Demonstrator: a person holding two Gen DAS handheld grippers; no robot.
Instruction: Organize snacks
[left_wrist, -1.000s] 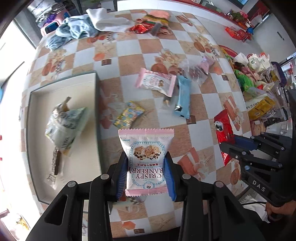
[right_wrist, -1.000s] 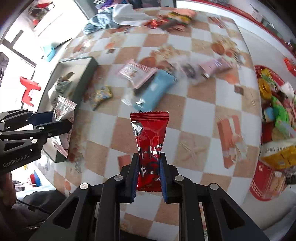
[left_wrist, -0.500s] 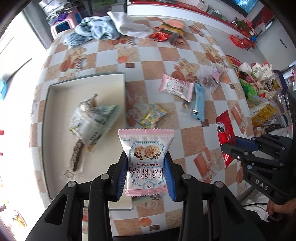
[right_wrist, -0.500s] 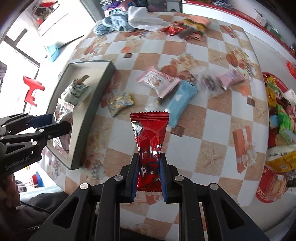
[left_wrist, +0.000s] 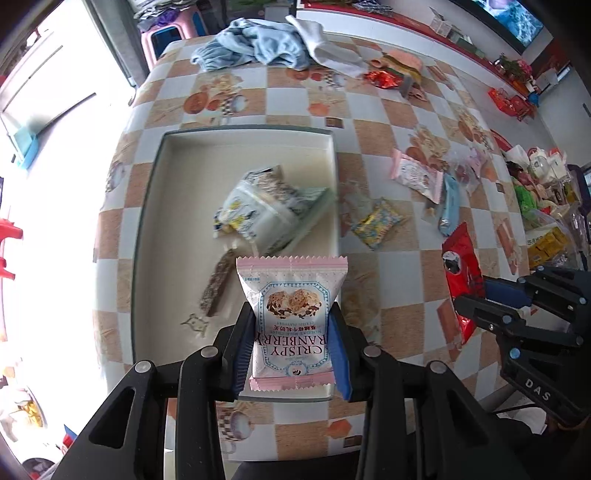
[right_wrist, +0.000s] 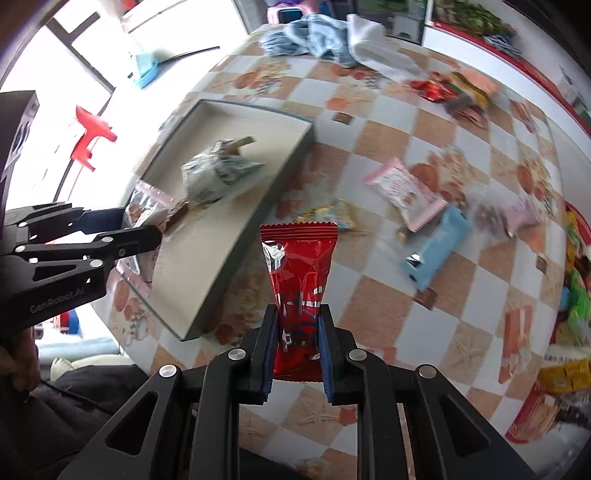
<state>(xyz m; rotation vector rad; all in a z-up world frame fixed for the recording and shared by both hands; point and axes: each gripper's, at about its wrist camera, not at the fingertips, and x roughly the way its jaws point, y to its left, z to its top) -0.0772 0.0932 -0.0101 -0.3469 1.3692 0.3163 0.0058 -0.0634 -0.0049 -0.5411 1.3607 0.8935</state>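
My left gripper (left_wrist: 291, 354) is shut on a pink and white cranberry snack packet (left_wrist: 291, 317), held over the near right part of the shallow beige tray (left_wrist: 173, 236). In the right wrist view that gripper (right_wrist: 142, 227) hangs over the tray's (right_wrist: 236, 236) near end. My right gripper (right_wrist: 297, 347) is shut on a red foil snack packet (right_wrist: 297, 266), above the checkered table just right of the tray. The left wrist view shows that gripper (left_wrist: 467, 295) with the red packet (left_wrist: 460, 269) at the right. In the tray lie a crumpled pale bag (left_wrist: 266, 210) and a dark bar (left_wrist: 218, 284).
Loose snacks lie on the table right of the tray: a yellow packet (left_wrist: 376, 223), a pink packet (left_wrist: 417, 175), a blue bar (left_wrist: 448, 210). Crumpled blue and white cloths (left_wrist: 269, 48) and more wrappers (left_wrist: 391, 75) sit at the far edge. A heap of packets (left_wrist: 543, 206) fills the far right.
Both grippers have travelled leftward toward the tray with their packets. The left one was over the table right of the tray; now it hangs over the tray's near end.
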